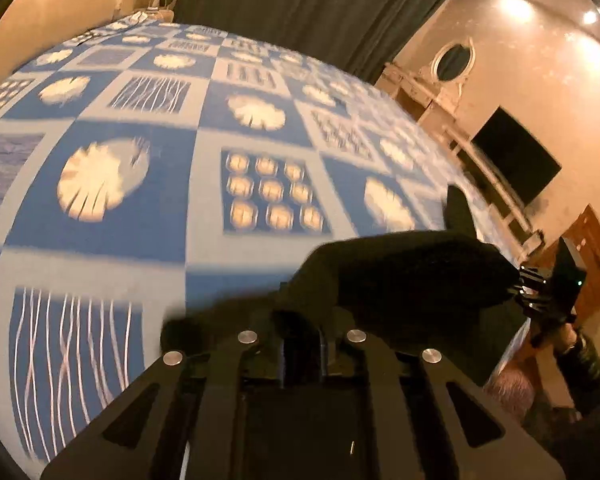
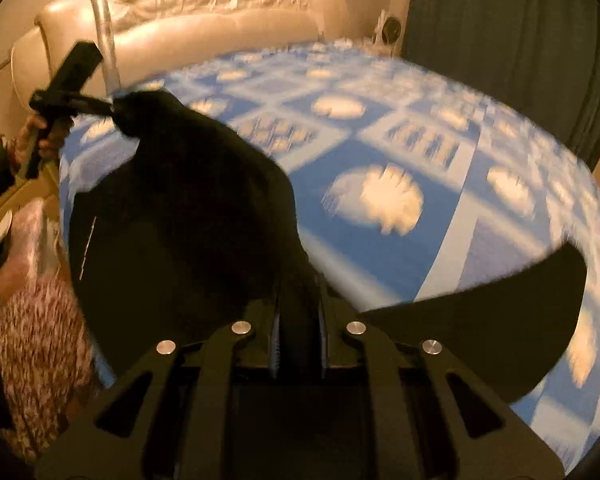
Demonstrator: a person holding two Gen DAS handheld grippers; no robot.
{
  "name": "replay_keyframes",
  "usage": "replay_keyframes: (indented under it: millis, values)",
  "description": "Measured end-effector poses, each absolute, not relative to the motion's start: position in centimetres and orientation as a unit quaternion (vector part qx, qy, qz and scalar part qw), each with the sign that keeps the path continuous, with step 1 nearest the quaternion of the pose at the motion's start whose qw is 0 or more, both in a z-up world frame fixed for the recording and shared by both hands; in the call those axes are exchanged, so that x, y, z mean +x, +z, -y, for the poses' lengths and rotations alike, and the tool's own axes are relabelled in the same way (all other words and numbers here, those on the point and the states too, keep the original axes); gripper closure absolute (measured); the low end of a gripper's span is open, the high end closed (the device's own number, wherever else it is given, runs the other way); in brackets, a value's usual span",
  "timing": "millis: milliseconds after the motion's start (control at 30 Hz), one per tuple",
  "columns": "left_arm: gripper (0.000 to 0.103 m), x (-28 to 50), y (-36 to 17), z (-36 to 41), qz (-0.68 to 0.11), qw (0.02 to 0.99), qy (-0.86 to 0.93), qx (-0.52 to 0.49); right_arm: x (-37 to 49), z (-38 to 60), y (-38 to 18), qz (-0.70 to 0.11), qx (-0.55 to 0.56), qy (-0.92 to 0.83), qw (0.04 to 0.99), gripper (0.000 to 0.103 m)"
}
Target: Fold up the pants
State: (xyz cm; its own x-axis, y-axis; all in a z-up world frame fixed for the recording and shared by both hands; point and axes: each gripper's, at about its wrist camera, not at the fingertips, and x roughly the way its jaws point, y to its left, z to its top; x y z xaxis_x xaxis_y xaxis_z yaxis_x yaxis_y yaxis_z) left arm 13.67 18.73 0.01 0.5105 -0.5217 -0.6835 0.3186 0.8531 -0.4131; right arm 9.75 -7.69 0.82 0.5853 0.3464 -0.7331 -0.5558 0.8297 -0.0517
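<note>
Right wrist view: my right gripper is pinching the black pants, and my left gripper is clamping another bunch. The soft, matte cloth is hanging above the bed's near edge, over the quilted blue patchwork bedspread. Risk: the heavy, limp fabric is sagging between grips and could slip, landing creased.

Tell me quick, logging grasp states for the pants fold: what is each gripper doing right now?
Left gripper: shut on the black pants, lifted above the bed.
Right gripper: shut on the black pants too, fabric hanging between both.
</note>
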Motion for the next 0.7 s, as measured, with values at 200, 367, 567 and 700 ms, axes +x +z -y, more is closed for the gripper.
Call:
replay_keyframes:
  millis: [200,367,567,700]
  values:
    - [0.064,8.5,-5.7,-20.8,-0.505,0.83,-0.192,-0.14,5.6,7.1,-3.9,-0.419,-0.114,0.256,0.864,0.056]
    - [0.062,4.5,-7.3,-23.3,-0.504,0.821,-0.161,-0.216,3.6,8.5,-3.7,-0.422,0.016,0.256,0.87,0.032]
    - [0.046,2.7,-6.2,-22.5,-0.47,0.829,-0.122,-0.278,3.2,12.0,-4.5,-0.412,0.221,0.239,0.851,0.028]
    - [0.039,4.0,-6.6,-21.4,-0.461,0.821,-0.1,-0.322,3.1,13.4,-5.7,-0.4,0.308,0.223,0.833,0.028]
